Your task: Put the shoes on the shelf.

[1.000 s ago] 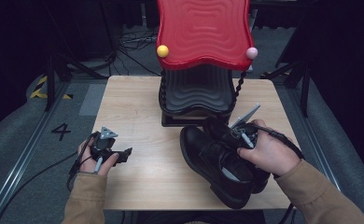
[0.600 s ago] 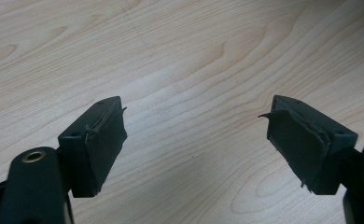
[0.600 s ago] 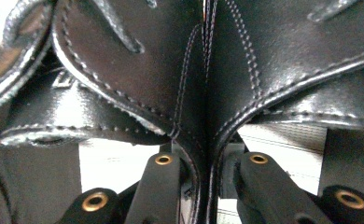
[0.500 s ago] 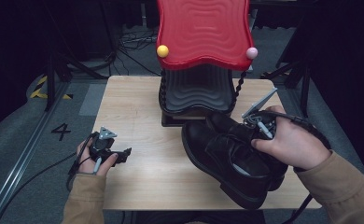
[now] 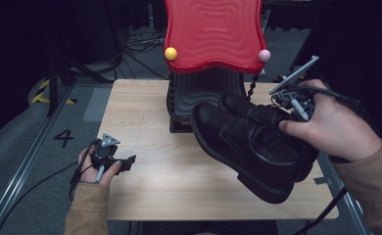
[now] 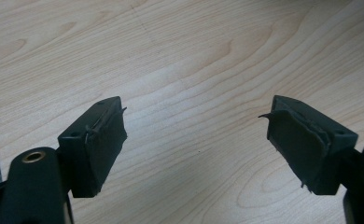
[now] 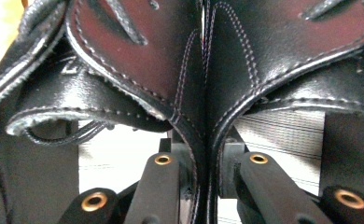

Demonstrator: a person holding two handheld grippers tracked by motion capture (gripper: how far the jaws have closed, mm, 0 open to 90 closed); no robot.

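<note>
Recording lab or studio bay being used as a test station.
A light wooden table (image 5: 145, 122) is being flanked by metal floor rails (image 5: 22, 171); grey carpet is being marked "4" (image 5: 64, 138), hazard tape (image 5: 44, 90) and loose cables (image 5: 135, 46) are being left against dark surroundings.

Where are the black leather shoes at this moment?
In the high view, the pair of black leather shoes hangs above the right side of the light wooden table, pinched by the right gripper, before the red wavy-topped stand.
</note>
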